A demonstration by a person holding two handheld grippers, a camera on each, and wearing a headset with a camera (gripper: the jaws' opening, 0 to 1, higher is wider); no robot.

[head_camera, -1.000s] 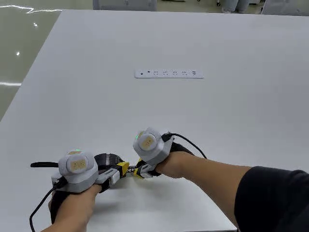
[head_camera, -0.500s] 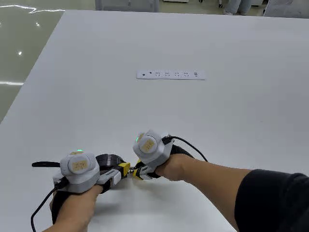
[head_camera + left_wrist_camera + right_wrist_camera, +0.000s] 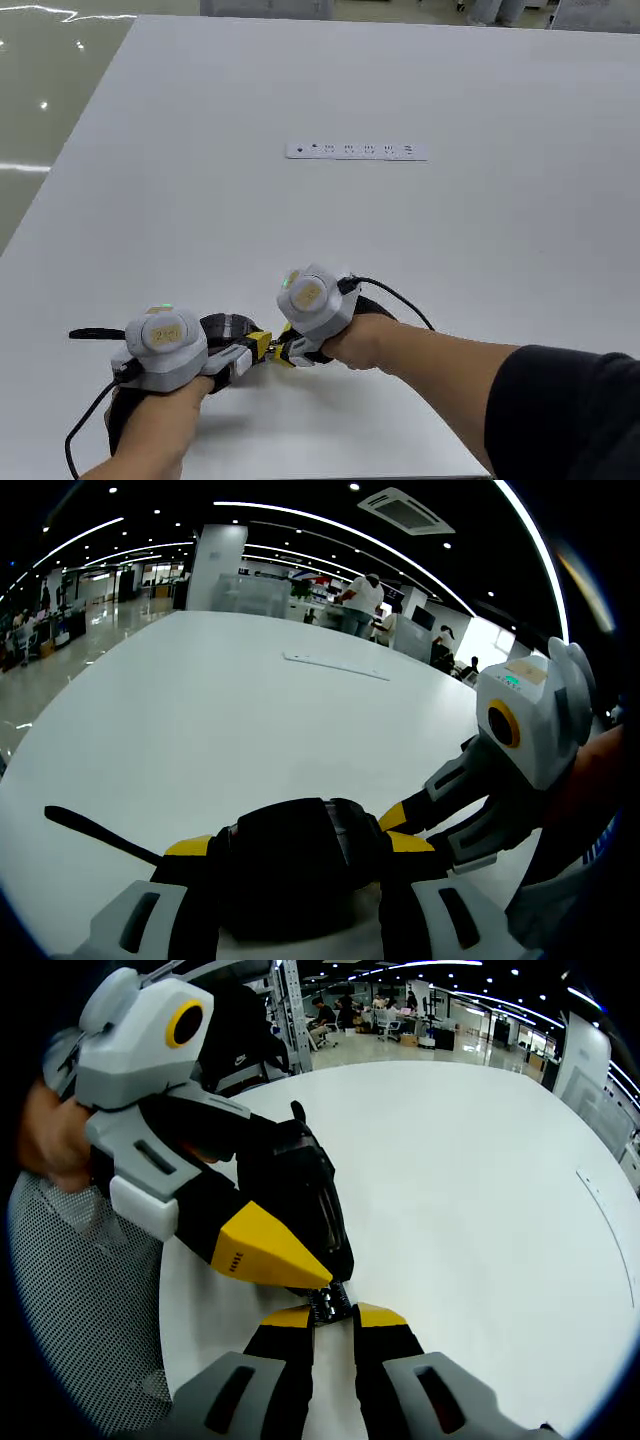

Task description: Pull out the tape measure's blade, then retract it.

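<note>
A black tape measure (image 3: 290, 860) lies on the white table, and my left gripper (image 3: 300, 842) is shut on its case, yellow tips on both sides. Its black wrist strap (image 3: 95, 832) trails off to the left. In the head view the case (image 3: 228, 328) sits between the two grippers near the table's front edge. My right gripper (image 3: 332, 1314) is shut on the blade's end hook (image 3: 330, 1303) right at the case's mouth (image 3: 338, 1272). No length of blade shows between hook and case. In the head view my right gripper (image 3: 280, 354) meets my left gripper (image 3: 256, 346) tip to tip.
A white power strip (image 3: 356, 151) lies flat on the table (image 3: 400, 230), far ahead of the grippers. The table's left edge (image 3: 60, 150) drops to a glossy floor. A cable (image 3: 395, 296) runs from the right gripper along the arm.
Both grippers and the tape measure hold nearly the same place; only the head camera has shifted slightly.
</note>
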